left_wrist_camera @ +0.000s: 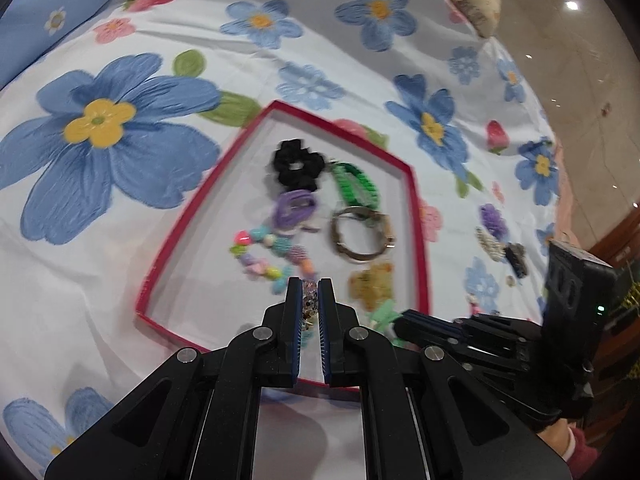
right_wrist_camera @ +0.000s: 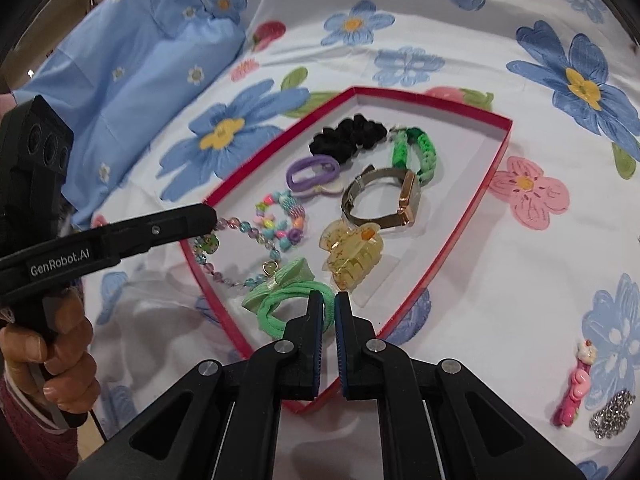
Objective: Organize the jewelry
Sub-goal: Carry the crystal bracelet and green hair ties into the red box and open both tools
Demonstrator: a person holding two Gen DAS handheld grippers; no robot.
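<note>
Green hair tie (right_wrist_camera: 288, 306) in jaws, red tray (right_wrist_camera: 472, 204)

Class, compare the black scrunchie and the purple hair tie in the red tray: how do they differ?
The black scrunchie is ruffled and bulky; the purple hair tie is a smooth, thin band. The scrunchie lies nearer the tray's far corner, the hair tie nearer the tray's middle, beside it. The scrunchie is dark, the hair tie pastel. Both are loops lying flat inside the red tray.

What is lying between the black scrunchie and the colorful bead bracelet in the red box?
A purple hair tie lies between the black scrunchie and the bead bracelet; the right wrist view shows it best.
</note>
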